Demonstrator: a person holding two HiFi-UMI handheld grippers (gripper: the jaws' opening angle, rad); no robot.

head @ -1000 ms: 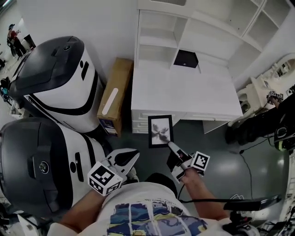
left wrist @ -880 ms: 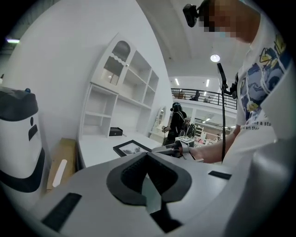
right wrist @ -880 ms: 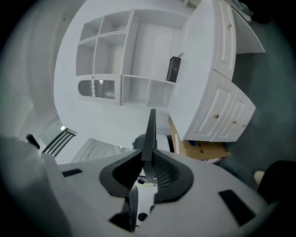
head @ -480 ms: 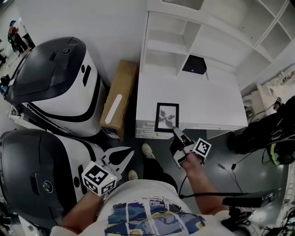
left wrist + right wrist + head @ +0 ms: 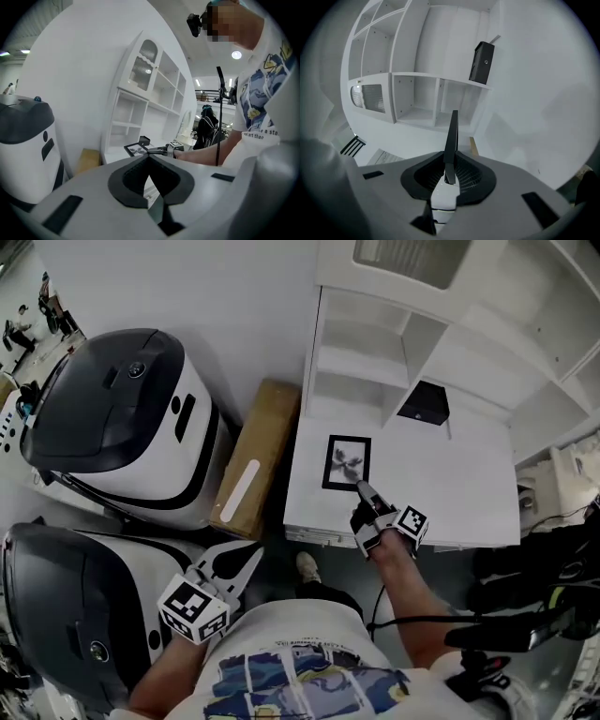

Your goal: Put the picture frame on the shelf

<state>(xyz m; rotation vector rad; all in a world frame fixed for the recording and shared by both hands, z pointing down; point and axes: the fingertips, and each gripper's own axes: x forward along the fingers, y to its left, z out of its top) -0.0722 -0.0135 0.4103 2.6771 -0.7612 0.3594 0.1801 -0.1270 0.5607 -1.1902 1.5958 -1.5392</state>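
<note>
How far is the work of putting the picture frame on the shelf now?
Done: the right gripper has the picture frame clamped by its edge. In hand: it holds the frame over the white desk top. Remaining: setting it in a shelf compartment and letting go.

Black picture frame (image 5: 346, 463) over shelf's (image 5: 361, 365) desktop

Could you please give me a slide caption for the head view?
Right gripper holds the picture frame over the white desk, shelves just beyond.
</note>
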